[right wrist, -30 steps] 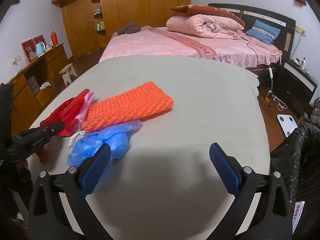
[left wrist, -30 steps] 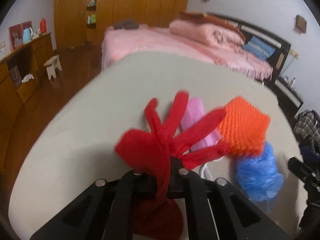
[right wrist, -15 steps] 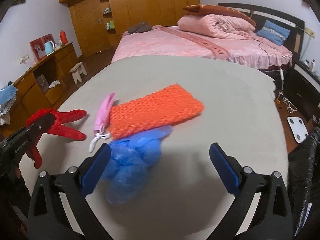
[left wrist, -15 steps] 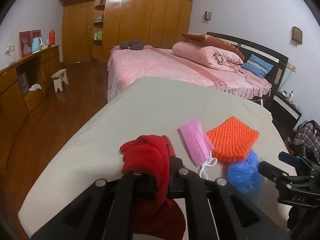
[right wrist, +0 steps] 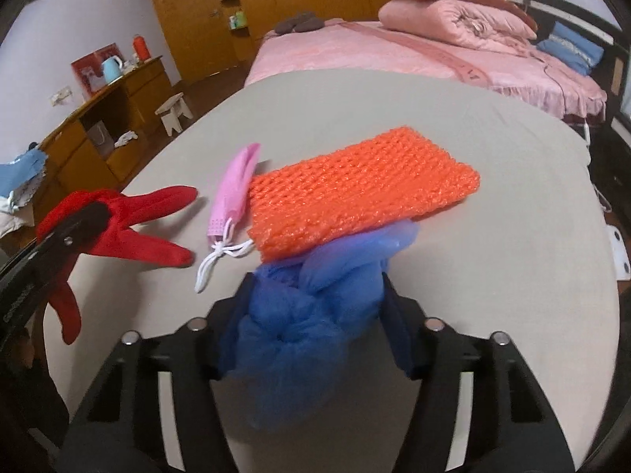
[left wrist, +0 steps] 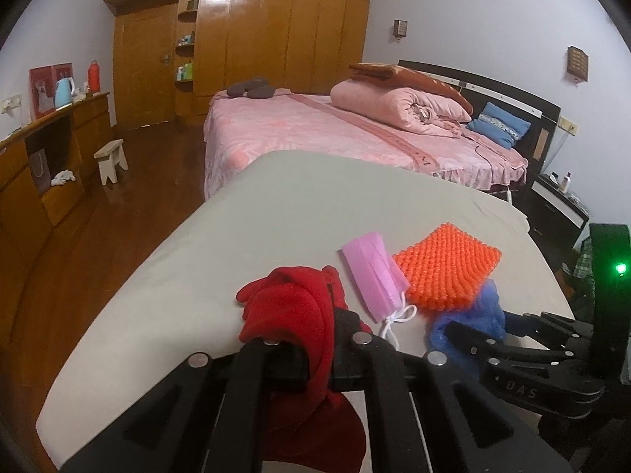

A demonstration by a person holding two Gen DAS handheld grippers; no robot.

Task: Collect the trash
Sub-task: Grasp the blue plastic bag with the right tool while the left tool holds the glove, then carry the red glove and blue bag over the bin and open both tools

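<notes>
Tongs first: the left gripper [left wrist: 315,354] is clamped tight on a red glove [left wrist: 292,315], held at the near left edge of the grey table [left wrist: 276,197], the glove's fingers splayed. The right gripper [right wrist: 311,315] has just been closing, and its blue pads now press both sides of a crumpled blue plastic bag [right wrist: 303,323] near the table's near edge. Just beyond, an orange knitted mesh pad [right wrist: 355,201] overlaps the bag. A pink face mask [right wrist: 232,193] lies beside the pad's left end, between pad and glove.
</notes>
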